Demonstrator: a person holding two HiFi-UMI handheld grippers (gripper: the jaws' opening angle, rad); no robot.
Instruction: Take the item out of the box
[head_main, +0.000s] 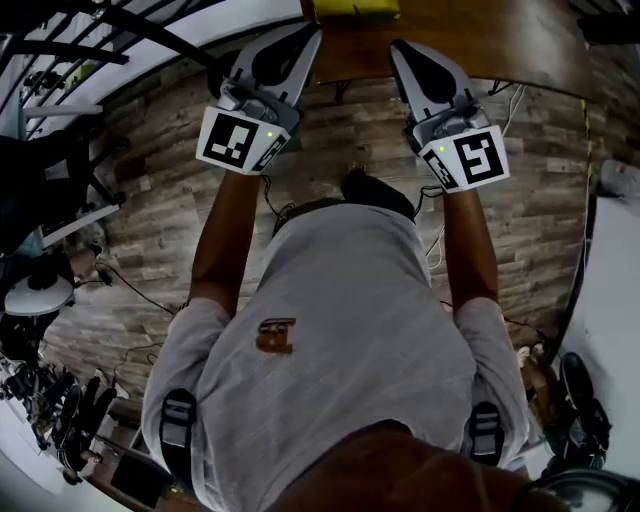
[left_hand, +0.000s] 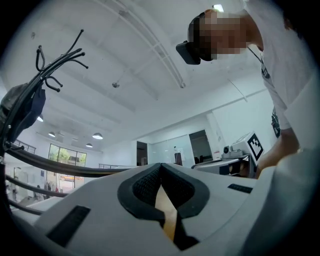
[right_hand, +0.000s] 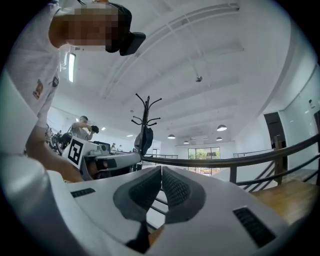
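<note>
I am holding the left tongs (head_main: 303, 38) and right tongs (head_main: 402, 52) pressed together, empty, near the wooden bench (head_main: 480, 40), coat rack (right_hand: 145, 117) beyond.

Light grey short-sleeved shirt (head_main: 340, 330), small brown chest emblem (head_main: 276, 336), black-buckled grey straps (head_main: 178, 425) at both shoulders. White-shelled left gripper (left_hand: 160, 166) and right gripper (right_hand: 161, 170), black ribbed pads (left_hand: 145, 185), black-and-white square-marker cube (head_main: 238, 140) on each.

Brown wooden surface (head_main: 480, 40) at top edge of head view. Yellow thing (head_main: 358, 9) lying on its far part. Plank floor (head_main: 150, 150) below.
</note>
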